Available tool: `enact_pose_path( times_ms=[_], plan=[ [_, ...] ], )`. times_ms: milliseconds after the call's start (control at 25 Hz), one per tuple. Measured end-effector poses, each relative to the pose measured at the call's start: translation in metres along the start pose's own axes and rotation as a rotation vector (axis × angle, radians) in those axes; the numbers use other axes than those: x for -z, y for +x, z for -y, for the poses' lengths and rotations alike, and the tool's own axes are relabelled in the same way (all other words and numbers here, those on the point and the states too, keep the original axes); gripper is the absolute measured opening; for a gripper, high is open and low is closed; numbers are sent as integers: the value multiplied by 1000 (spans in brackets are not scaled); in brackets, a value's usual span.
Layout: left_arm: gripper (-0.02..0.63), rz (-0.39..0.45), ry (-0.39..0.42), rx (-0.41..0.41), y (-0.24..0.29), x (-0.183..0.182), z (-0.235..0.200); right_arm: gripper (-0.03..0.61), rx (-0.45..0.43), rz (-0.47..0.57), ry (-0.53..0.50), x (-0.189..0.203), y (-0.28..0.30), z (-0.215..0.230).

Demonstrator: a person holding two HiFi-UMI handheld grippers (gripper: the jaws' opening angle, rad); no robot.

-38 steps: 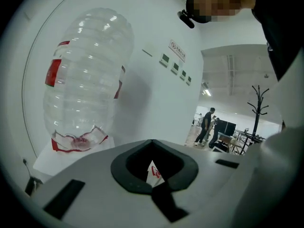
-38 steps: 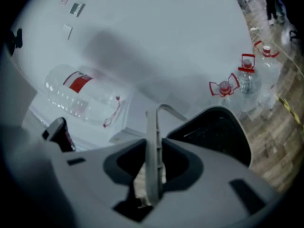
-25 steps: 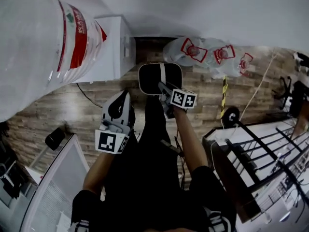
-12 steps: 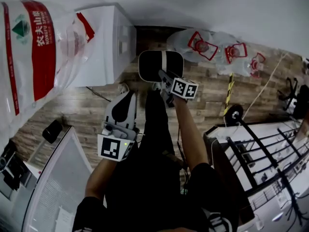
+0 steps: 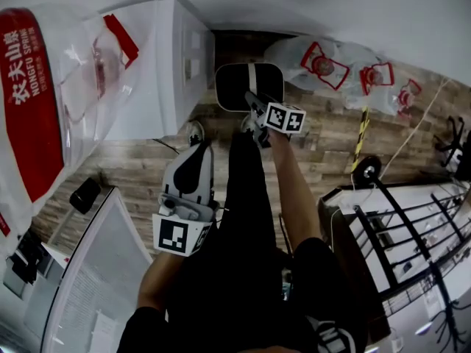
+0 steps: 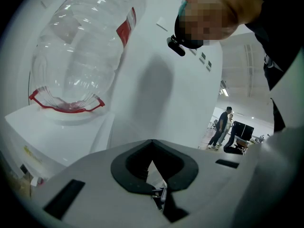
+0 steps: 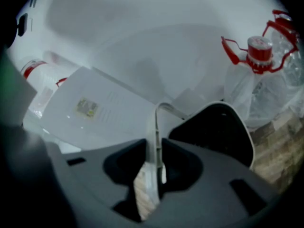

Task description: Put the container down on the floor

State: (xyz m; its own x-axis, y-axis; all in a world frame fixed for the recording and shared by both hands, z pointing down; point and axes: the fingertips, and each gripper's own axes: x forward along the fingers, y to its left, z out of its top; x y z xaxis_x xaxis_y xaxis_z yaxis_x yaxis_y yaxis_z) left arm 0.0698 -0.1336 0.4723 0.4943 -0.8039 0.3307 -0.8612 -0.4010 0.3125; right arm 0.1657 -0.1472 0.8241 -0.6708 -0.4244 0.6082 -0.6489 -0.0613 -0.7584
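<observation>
Your left hand-held gripper (image 5: 196, 157), at 7 o'clock of the container (image 5: 232, 87), is closed and empty. The container hangs at 12 o'clock ahead of your legs. It looks like light, stiff, smooth plastic. Your right hand-held gripper (image 5: 254, 105) is clamped on its thin white handle, so expect it to swing. The plank floor (image 5: 132, 164) looks hard and level. A white dispenser (image 5: 158, 72) stands at 10 o'clock, water bottles (image 5: 324, 65) at 1 o'clock and a rack (image 5: 397, 226) at 4 o'clock.

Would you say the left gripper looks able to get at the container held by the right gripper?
Probably yes: the left gripper is empty with its jaws together, and nothing stands between it and the container, which the right gripper holds by its handle.
</observation>
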Motion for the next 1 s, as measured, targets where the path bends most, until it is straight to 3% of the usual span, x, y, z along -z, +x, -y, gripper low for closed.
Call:
enact_pose_path(
  times_ms=[1000],
  plan=[
    [28, -62, -62, -22, 24, 40, -27, 120, 61, -57, 1, -7, 113, 86]
  ],
)
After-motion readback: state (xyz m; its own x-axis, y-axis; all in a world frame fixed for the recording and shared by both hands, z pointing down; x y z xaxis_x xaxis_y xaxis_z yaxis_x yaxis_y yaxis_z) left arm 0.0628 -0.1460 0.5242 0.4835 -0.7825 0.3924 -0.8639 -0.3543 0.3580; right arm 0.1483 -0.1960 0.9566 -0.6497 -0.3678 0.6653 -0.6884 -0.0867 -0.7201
